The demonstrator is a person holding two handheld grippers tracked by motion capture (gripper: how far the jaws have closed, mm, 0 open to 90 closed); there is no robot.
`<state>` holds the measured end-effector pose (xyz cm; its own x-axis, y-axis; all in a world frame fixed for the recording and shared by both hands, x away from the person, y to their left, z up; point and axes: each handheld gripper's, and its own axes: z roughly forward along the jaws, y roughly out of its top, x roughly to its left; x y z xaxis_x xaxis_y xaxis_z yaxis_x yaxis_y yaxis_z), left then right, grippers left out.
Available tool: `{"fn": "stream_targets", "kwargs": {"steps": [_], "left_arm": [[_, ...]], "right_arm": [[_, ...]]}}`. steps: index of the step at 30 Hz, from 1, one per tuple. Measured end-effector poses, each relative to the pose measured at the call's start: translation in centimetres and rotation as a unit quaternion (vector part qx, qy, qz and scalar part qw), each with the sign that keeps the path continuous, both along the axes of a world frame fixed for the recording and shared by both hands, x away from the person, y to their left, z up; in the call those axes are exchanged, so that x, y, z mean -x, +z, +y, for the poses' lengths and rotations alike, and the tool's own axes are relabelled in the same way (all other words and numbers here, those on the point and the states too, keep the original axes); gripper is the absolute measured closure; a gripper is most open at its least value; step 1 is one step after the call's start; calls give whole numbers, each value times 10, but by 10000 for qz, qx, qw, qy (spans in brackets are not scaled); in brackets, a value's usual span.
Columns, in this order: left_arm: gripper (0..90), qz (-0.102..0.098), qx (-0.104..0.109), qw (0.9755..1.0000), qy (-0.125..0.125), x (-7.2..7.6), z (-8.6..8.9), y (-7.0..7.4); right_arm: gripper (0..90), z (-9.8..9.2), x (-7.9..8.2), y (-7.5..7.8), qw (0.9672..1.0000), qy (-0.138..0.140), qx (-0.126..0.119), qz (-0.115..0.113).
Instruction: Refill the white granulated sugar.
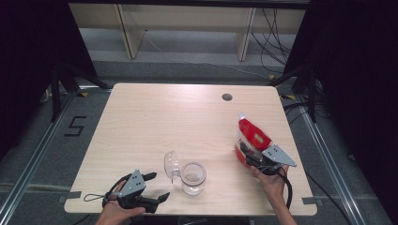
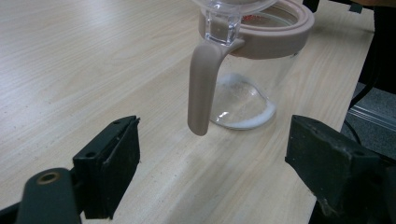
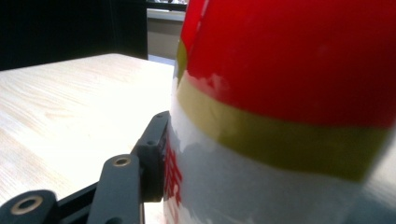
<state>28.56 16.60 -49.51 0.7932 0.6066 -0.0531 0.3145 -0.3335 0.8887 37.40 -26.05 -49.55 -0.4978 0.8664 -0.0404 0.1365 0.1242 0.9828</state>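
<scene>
Red-and-white bag (image 1: 251, 138) in the right claw (image 1: 248, 158) — jar (image 1: 193, 178) waiting.
Right claw grips the bag; left claw (image 1: 159, 186) gapes wide and empty just beside the open-lidded jar on the tabletop (image 1: 155, 122).

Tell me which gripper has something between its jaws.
The right gripper: its jaws clamp the red-and-white bag. The left gripper stands open, its jaws apart short of the jar.

left hand-held gripper (image 1: 152, 187) jaws apart | right hand-held gripper (image 1: 251, 157) clamped (tilted)
</scene>
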Motion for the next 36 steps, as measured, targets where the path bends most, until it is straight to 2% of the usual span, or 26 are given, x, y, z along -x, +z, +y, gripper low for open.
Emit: {"fn": "stream_targets", "kwargs": {"steps": [1, 3, 4, 5, 6, 7, 9, 10, 12, 13, 14, 15, 19, 21, 22, 23, 24, 26, 27, 30, 31, 33, 35, 36], "left_arm": [[170, 23, -71, 10000, -37, 0, 1, 0], [170, -8, -43, 10000, -29, 0, 0, 0], [170, 26, 41, 10000, -8, 0, -1, 0], [170, 9, -33, 10000, -11, 0, 1, 1], [170, 7, 23, 10000, -3, 0, 0, 1], [170, -61, -70, 9999, -63, -2, 2, 1], [170, -60, -73, 9999, -61, -2, 2, 1], [170, -65, -84, 9999, -67, -2, 2, 1], [170, -71, -94, 9999, -78, -2, 2, 1], [169, -72, -98, 9999, -79, -2, 2, 1], [170, -68, -92, 9999, -72, -2, 2, 1], [170, -77, -102, 9999, -63, -3, 2, 1], [169, -80, -74, 9999, -63, -3, 2, 1], [169, -79, -69, 9999, -68, -3, 2, 1], [169, -81, -73, 9999, -70, -3, 2, 1], [169, 9, -7, 10000, 13, -1, 1, 1], [169, 3, -13, 10000, 10, -1, 2, 1], [169, 32, -39, 10000, 10, -2, 3, 1], [169, -102, -57, 9999, -61, -3, 4, 2], [169, -103, -61, 9999, -46, -3, 4, 3], [169, -106, -66, 9999, -44, -3, 4, 3], [169, -88, -5, 10000, -27, -2, 3, 2], [169, -101, -44, 9999, -45, -3, 4, 3], [169, -104, -46, 9999, -47, -3, 4, 3]], "right_arm": [[488, -2, -2, 1, 9998, 100, 73, -142], [490, -2, -1, 2, 9997, 29, 174, -143], [491, -1, -1, 2, 9998, 76, 128, -131], [493, -2, 1, 3, 9997, 62, 222, -128], [493, -2, 1, 3, 9997, 62, 222, -128], [494, -3, 2, 5, 9994, 56, 297, -159], [495, -3, 3, 5, 9995, 38, 286, -133], [496, -4, 3, 6, 9991, 95, 369, -162], [498, -3, 5, 8, 9990, 80, 386, -192], [499, -4, 6, 9, 9984, 119, 502, -217], [500, -4, 7, 10, 9981, 130, 519, -300], [501, -2, 9, 10, 9986, 142, 445, -239], [505, -1, 12, 12, 9970, 302, 650, -285], [505, 2, 14, 13, 9969, 318, 677, -232], [506, 3, 15, 14, 9964, 313, 722, -321], [506, 5, 18, 17, 9965, 325, 717, -274], [506, 5, 18, 17, 9965, 325, 717, -274], [507, 7, 21, 20, 9957, 381, 764, -365], [507, 8, 26, 24, 9942, 434, 890, -428], [508, 10, 30, 27, 9940, 492, 858, -476], [508, 12, 35, 30, 9926, 536, 938, -561], [509, 12, 37, 32, 9916, 581, 997, -592], [509, 16, 45, 36, 9895, 655, 1105, -667], [509, 16, 45, 36, 9895, 655, 1105, -667]]}}
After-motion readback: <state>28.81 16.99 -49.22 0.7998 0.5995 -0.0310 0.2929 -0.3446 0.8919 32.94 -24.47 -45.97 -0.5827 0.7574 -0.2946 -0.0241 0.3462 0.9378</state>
